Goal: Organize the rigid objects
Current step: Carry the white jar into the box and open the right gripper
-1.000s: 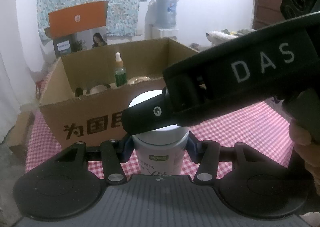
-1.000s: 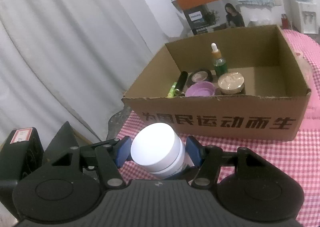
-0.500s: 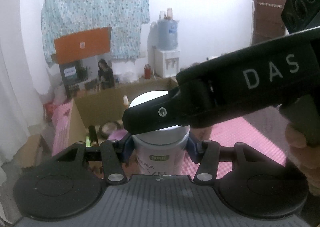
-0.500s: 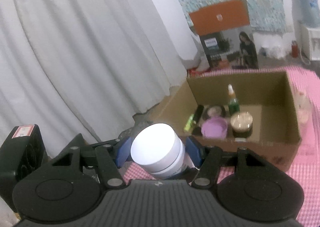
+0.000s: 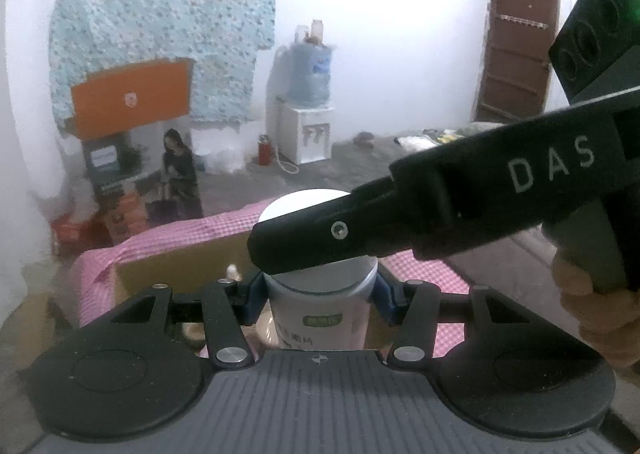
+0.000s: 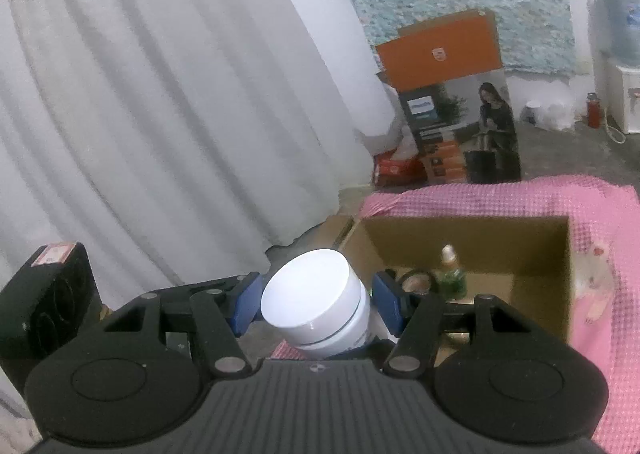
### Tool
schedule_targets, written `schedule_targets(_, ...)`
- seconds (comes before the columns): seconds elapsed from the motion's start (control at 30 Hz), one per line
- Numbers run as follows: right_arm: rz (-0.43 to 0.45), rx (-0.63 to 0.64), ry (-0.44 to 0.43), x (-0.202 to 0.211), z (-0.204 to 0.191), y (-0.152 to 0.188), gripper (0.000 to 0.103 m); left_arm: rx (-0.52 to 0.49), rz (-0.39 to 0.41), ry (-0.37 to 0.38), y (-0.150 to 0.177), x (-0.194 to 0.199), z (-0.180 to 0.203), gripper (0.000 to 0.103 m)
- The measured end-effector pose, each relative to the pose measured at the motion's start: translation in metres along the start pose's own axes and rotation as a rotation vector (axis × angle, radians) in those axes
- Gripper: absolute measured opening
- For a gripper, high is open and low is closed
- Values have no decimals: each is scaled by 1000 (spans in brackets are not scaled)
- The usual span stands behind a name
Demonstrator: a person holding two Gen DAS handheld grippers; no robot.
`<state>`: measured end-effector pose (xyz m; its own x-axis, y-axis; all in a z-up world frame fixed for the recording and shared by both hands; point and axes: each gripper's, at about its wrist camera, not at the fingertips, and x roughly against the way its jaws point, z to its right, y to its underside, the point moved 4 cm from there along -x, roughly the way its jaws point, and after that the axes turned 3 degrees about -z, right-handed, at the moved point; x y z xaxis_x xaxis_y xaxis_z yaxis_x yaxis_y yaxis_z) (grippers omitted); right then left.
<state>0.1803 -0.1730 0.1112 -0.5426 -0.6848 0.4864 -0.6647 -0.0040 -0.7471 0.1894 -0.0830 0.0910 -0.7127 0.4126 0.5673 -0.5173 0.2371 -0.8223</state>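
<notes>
A white jar with a white lid sits between the blue pads of my left gripper, which is shut on its body. My right gripper is shut on the same white jar at its lid end; its black body crosses over the lid in the left wrist view. The jar is held above the near edge of an open cardboard box on a pink checked cloth. Inside the box stand a green dropper bottle and a round compact.
A white curtain hangs at the left. An orange-topped appliance carton stands on the floor behind the table. A water dispenser and a brown door are at the far wall.
Both grippers have lifted the jar higher and tilted up; the box has dropped low in both views and more of the room shows.
</notes>
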Motion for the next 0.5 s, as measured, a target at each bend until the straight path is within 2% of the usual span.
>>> schedule_targets(0.23,-33,-36,37,-27,51,-38,64,43,-59,48,-27,-56,-14,53)
schedule_targets(0.5,-138,-109,79,-81,120,-50,63,61,-177,43,-27,-126,-23,53)
